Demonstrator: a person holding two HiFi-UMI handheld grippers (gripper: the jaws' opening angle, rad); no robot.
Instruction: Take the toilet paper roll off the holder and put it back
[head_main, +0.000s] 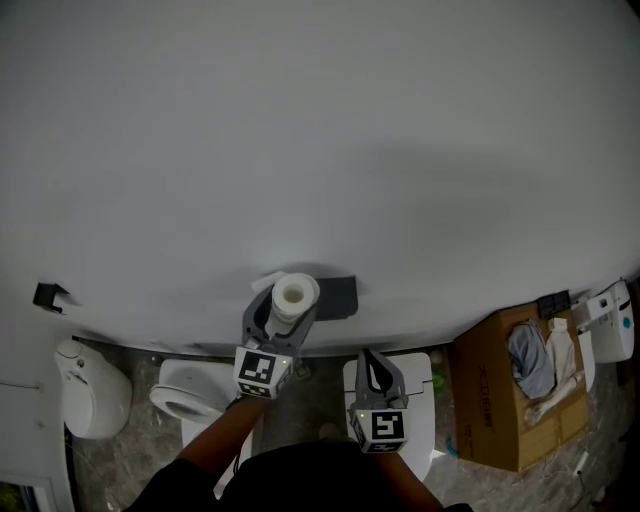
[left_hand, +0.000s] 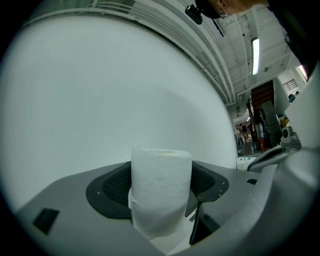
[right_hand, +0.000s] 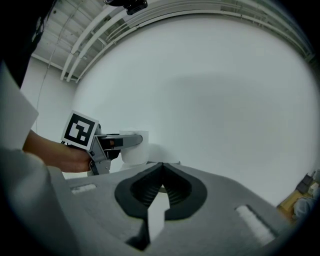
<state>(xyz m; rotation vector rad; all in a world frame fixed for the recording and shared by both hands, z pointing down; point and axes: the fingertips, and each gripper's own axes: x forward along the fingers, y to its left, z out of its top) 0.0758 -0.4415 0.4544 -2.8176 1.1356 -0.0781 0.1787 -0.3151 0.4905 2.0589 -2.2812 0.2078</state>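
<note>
One roll (left_hand: 161, 197) (clamped) in left hand-held gripper (left_hand: 160, 184)

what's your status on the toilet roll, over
left tool shut on white toilet paper roll, upright by dark wall holder. right tool shut, empty. nothing seen in the way.

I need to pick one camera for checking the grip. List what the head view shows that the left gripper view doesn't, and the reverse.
Head view only: the dark holder on the wall, the toilet, the cardboard box, and the right tongs, shut. Left gripper view only: a ceiling light and a hall beyond the wall's edge. Both: the toilet paper roll clamped in the left tongs, against the white wall.
</note>
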